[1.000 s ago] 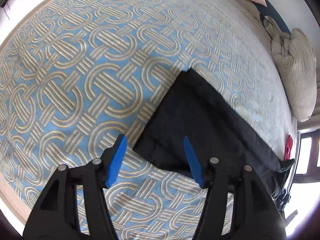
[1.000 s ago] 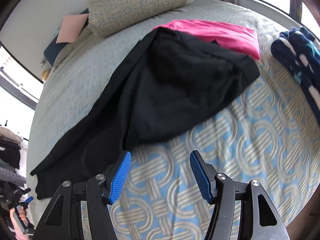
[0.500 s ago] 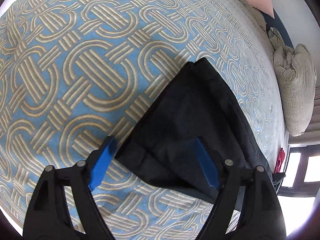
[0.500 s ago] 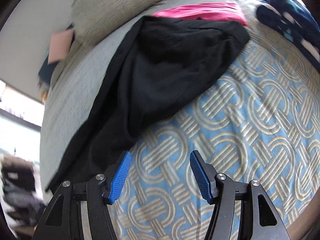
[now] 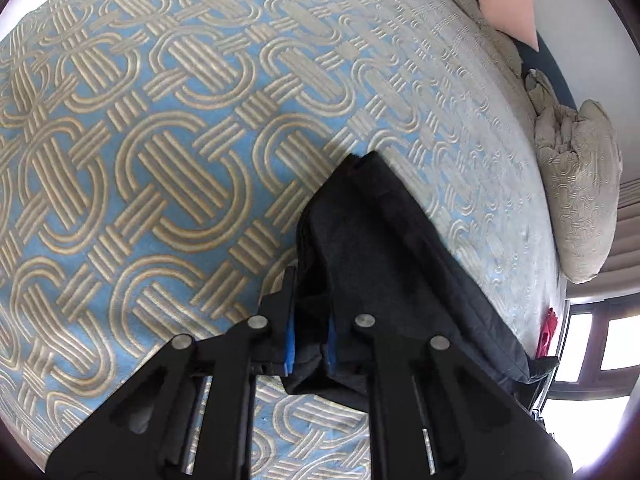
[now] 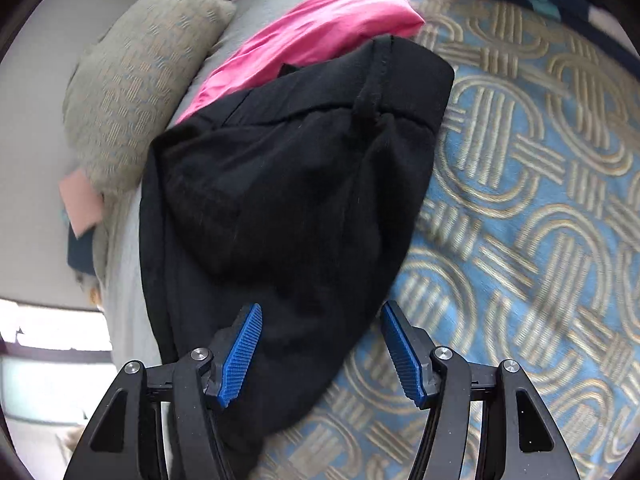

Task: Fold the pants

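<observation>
pinching pants (image 5: 384, 264) hem, pads nearly buried, right view seemingly blurred

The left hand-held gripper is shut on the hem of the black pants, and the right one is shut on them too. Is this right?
Not quite. The right hand-held gripper is open above the black pants, as the right wrist view shows. The left hand-held gripper is indeed shut on the hem.
</observation>
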`<action>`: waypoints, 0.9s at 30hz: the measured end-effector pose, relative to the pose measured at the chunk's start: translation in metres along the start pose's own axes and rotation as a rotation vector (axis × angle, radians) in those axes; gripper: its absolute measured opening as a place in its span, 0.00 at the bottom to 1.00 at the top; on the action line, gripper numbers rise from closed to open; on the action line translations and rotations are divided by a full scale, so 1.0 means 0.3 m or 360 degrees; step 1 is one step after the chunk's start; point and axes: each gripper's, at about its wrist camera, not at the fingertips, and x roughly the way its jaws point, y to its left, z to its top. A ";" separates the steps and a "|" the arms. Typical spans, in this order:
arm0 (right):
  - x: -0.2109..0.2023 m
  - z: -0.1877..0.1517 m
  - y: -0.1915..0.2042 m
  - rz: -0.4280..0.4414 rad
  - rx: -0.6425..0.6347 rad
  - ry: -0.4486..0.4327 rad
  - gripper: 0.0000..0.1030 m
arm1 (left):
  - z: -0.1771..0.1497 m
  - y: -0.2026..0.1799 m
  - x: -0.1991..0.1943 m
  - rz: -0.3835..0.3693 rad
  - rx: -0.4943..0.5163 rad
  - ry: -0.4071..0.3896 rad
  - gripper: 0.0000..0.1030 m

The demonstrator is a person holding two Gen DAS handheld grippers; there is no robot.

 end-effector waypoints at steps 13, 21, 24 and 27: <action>-0.398 0.020 0.194 0.0063 -0.0300 -0.0132 0.04 | 0.088 -0.078 -0.258 0.0046 0.0195 -0.0236 0.04; -0.352 -0.108 -0.035 -0.0253 -0.0469 0.0133 0.13 | 0.002 0.051 -0.287 0.0119 0.0266 -0.0161 0.04; -0.314 -0.177 -0.184 -0.0153 -0.0317 0.0261 0.27 | -0.088 0.078 -0.260 0.0060 0.0275 -0.0066 0.08; -0.315 -0.212 -0.276 -0.0074 -0.0200 0.0274 0.34 | -0.162 0.092 -0.223 -0.0016 0.0219 0.0042 0.37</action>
